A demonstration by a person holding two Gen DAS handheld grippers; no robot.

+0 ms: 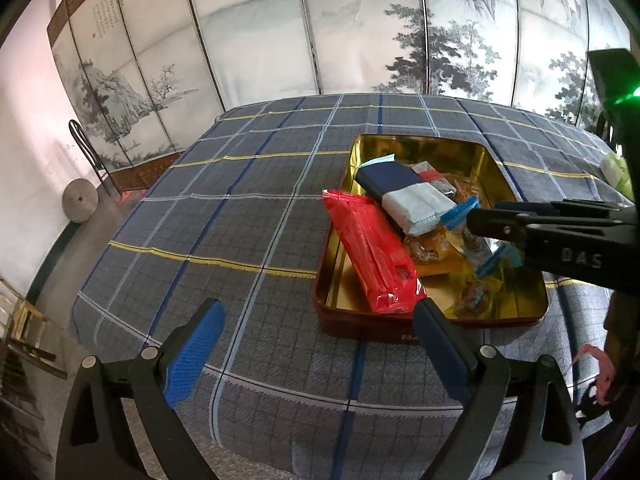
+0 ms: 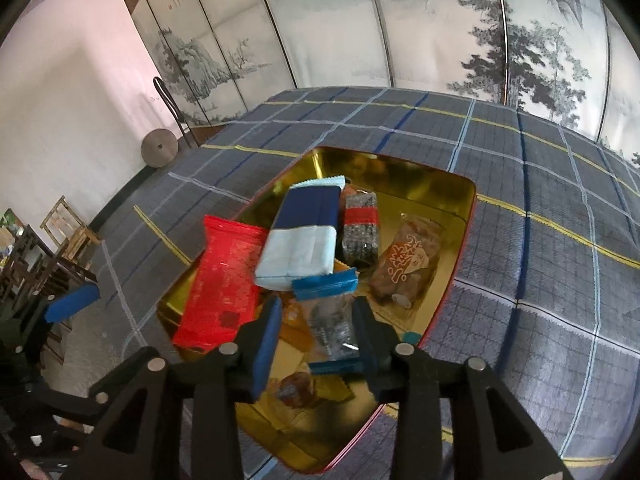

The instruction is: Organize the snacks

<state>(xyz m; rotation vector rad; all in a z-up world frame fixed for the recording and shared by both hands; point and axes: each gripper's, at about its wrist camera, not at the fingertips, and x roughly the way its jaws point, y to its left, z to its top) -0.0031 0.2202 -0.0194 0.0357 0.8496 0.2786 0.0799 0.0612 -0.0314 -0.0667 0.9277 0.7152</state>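
A gold-lined tin (image 1: 400, 326) (image 2: 452, 216) sits on the plaid tablecloth and holds several snack packets. A red packet (image 1: 372, 248) (image 2: 224, 288) leans over its left rim. A navy and pale blue packet (image 1: 404, 192) (image 2: 304, 232) lies on top of the pile, next to a dark packet with a red band (image 2: 360, 224) and a brown packet (image 2: 404, 264). My right gripper (image 2: 318, 332) (image 1: 492, 232) hangs low over the tin, slightly open. A clear packet with blue ends (image 2: 328, 316) lies between its jaws with a gap on the left side. My left gripper (image 1: 316, 348) stands wide open over the cloth at the tin's near left corner, with nothing in it.
The tablecloth (image 1: 224, 216) stretches left of and behind the tin. A painted folding screen (image 1: 360, 40) stands behind the table. A metal chair (image 1: 86, 148), a round stone disc (image 1: 80, 200) and wooden stools (image 2: 68, 232) are on the floor to the left. A pale green item (image 1: 612, 168) lies at the table's right edge.
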